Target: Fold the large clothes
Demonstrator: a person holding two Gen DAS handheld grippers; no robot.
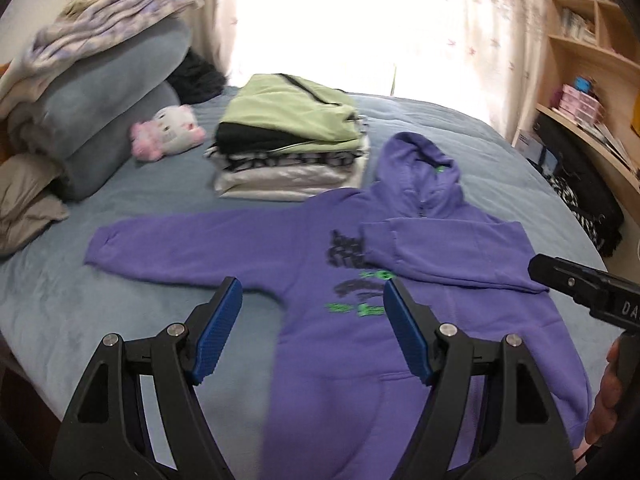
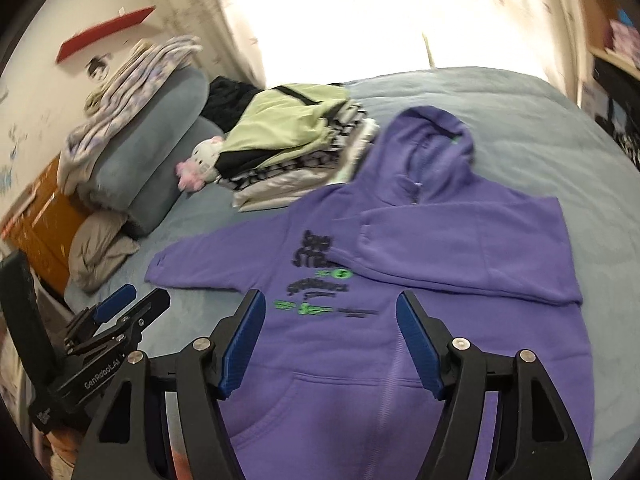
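Note:
A purple hoodie [image 1: 344,344] lies front up on the blue bed, with black and green print on the chest; it also shows in the right wrist view [image 2: 340,360]. Its right sleeve [image 1: 448,252] is folded across the chest, and its left sleeve [image 1: 180,248] stretches out flat to the left. My left gripper [image 1: 312,300] is open and empty above the hoodie's left side. My right gripper [image 2: 330,312] is open and empty above the hoodie's lower front. The right gripper's body shows at the right edge of the left wrist view [image 1: 580,284].
A stack of folded clothes [image 1: 292,148] with a green garment on top sits behind the hoodie. A pink and white plush toy [image 1: 168,130], grey pillows [image 1: 108,112] and blankets lie at the left. Shelves [image 1: 588,40] stand at the right. The blue bedspread [image 1: 80,320] surrounds the hoodie.

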